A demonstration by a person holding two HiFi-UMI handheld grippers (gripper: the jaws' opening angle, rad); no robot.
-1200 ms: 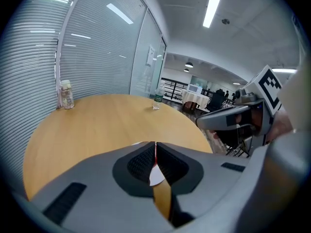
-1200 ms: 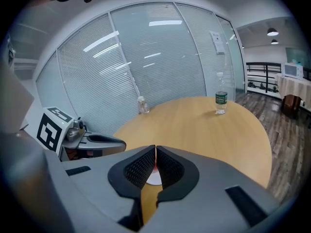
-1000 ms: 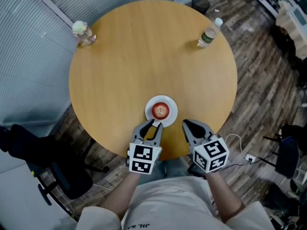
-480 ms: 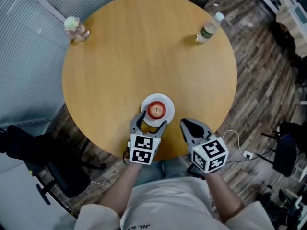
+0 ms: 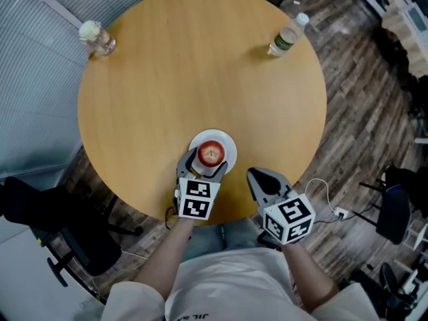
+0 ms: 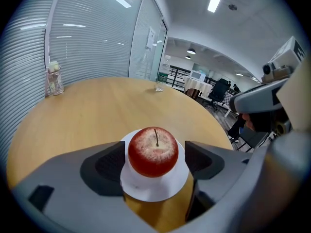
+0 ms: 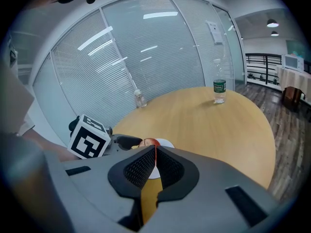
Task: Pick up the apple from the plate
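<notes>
A red apple (image 5: 210, 153) (image 6: 153, 151) stands stem up on a small white plate (image 5: 226, 142) (image 6: 156, 191) near the front edge of a round wooden table (image 5: 200, 79). My left gripper (image 5: 204, 163) (image 6: 155, 161) is open. Its jaws have just been opening, and they now stand one on each side of the apple, with a small gap at the right pad. My right gripper (image 5: 254, 174) (image 7: 155, 152) hovers shut at the table's rim, to the right of the plate, holding nothing. In the right gripper view the apple (image 7: 150, 142) peeps out behind the closed tips.
A green-labelled water bottle (image 5: 284, 37) (image 7: 219, 89) stands at the far right of the table. A small clear jar (image 5: 95, 37) (image 6: 54, 79) stands at the far left. A dark office chair (image 5: 60, 219) is on the floor to the left.
My left gripper has moved forward and down onto the plate, and its jaws have spread from nearly closed to wide around the apple. The right gripper has stayed in place.
</notes>
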